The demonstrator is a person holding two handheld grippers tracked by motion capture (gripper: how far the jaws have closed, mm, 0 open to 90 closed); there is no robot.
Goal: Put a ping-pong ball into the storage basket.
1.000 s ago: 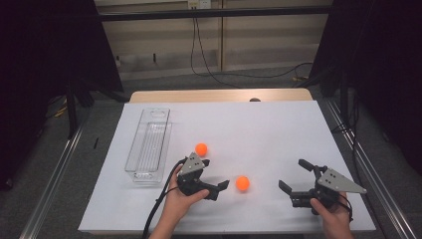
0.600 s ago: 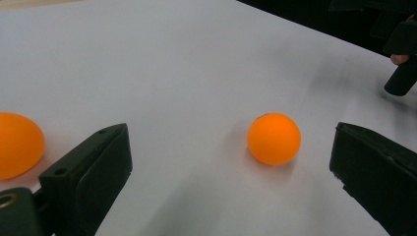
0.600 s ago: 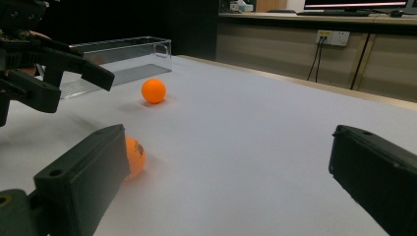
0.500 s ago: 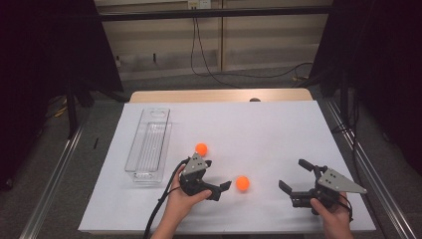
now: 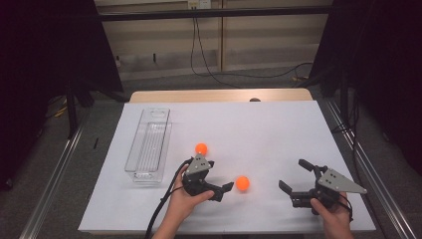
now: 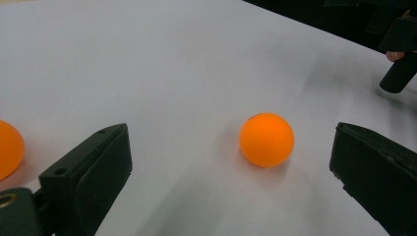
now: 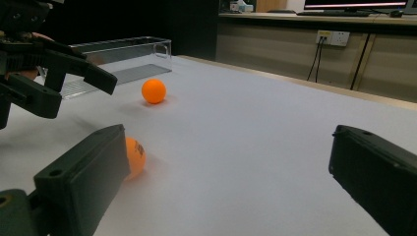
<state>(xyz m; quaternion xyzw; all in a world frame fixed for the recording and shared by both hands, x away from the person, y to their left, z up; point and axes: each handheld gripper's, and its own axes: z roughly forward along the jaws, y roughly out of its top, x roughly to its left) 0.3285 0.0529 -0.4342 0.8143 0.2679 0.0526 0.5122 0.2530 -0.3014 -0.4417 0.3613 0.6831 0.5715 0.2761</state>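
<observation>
Two orange balls lie on the white table. The nearer ball (image 5: 242, 183) rests just past the tips of my left gripper (image 5: 220, 174), which stands open and points at it. In the left gripper view that ball (image 6: 266, 139) sits ahead between the wide jaws of the gripper (image 6: 228, 145), nearer the right one and touching neither. The other ball (image 5: 201, 148) lies behind the left gripper. My right gripper (image 5: 292, 174) is open and empty at the front right, aimed leftward; in its view, the gripper's (image 7: 226, 147) left jaw partly hides the nearer ball (image 7: 136, 156).
A clear plastic tray (image 5: 149, 144) stands empty at the table's left, lengthwise front to back. A cable trails from the left gripper over the front edge. In the right gripper view the left gripper (image 7: 54, 64) shows at upper left, with the tray (image 7: 123, 56) behind it.
</observation>
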